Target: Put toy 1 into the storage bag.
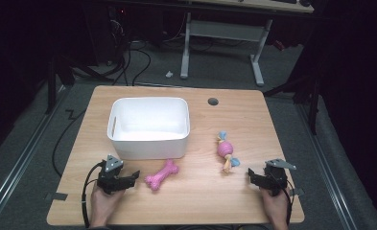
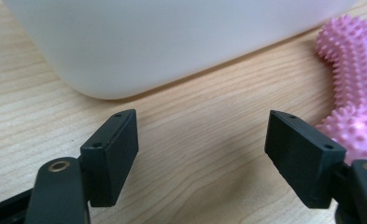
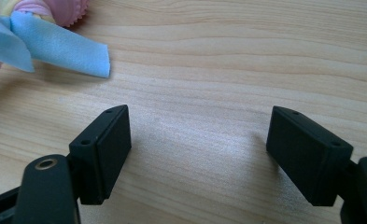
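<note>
A white plastic bin (image 1: 147, 146) stands on the wooden table (image 1: 224, 201), left of centre. In front of it lies a pink spiky bone toy (image 1: 162, 175). A pink ball toy with blue and yellow cloth strips (image 1: 225, 151) lies to the right. My left gripper (image 1: 134, 176) rests on the table just left of the bone, open with nothing in it. The left gripper view shows its jaws (image 2: 202, 149) apart over bare wood, the bin's wall (image 2: 172, 37) ahead and the bone (image 2: 354, 93) at the right. My right gripper (image 1: 251, 173) is open near the front right; its jaws (image 3: 197, 149) hold nothing, and the blue strip (image 3: 55, 44) lies ahead to the left.
A round cable hole (image 1: 213, 101) is in the table's far side. A tape tab (image 1: 56, 195) sticks out at the front left edge. Beyond the table are a white desk frame (image 1: 186, 48) and cables (image 1: 128, 62) on the dark floor.
</note>
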The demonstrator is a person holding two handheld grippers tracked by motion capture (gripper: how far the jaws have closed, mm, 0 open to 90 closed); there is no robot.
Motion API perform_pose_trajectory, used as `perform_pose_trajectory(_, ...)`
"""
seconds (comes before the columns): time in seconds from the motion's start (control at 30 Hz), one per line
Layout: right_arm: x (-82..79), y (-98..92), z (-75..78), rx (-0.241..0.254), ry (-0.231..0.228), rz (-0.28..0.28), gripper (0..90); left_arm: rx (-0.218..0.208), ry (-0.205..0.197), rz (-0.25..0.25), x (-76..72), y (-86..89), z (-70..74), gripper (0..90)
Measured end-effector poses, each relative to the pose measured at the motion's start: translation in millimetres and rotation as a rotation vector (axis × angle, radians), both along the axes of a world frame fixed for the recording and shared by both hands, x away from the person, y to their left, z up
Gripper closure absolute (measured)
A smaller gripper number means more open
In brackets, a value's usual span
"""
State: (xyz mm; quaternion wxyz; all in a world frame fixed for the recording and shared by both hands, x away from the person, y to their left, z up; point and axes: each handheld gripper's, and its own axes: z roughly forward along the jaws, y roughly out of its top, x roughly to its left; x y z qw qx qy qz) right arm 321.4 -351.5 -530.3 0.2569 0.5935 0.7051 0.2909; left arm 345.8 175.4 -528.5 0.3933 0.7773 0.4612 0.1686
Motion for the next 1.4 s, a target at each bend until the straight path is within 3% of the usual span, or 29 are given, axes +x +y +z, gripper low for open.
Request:
perform_pose_trajectory(0.13,0.1,-0.2,-0.1,-0.004,-0.002,0.006,22.0,-0.028,-0.009,-0.010,-4.5,0.7,6.7,26.8)
perform_pose_trajectory(0.57,-0.3,0.3,0.1,-0.002,0.001,0.003,22.0,-0.043,0.004,-0.039,-12.6,2.5,22.3,25.9)
perform_pose_trajectory(0.77,-0.3,0.3,0.1,-0.002,0.001,0.004,21.9,-0.029,-0.013,-0.069,-14.8,-5.5,31.2,26.0)
perform_pose_trajectory(0.9,-0.4,0.3,0.2,-0.003,0.003,0.004,22.0,-0.054,-0.012,-0.090,-12.1,-13.1,35.7,27.3)
perform_pose_trajectory(1.4,-0.6,0.8,0.1,0.001,0.003,0.006,22.0,-0.012,-0.009,-0.191,-10.7,-45.1,45.9,29.8)
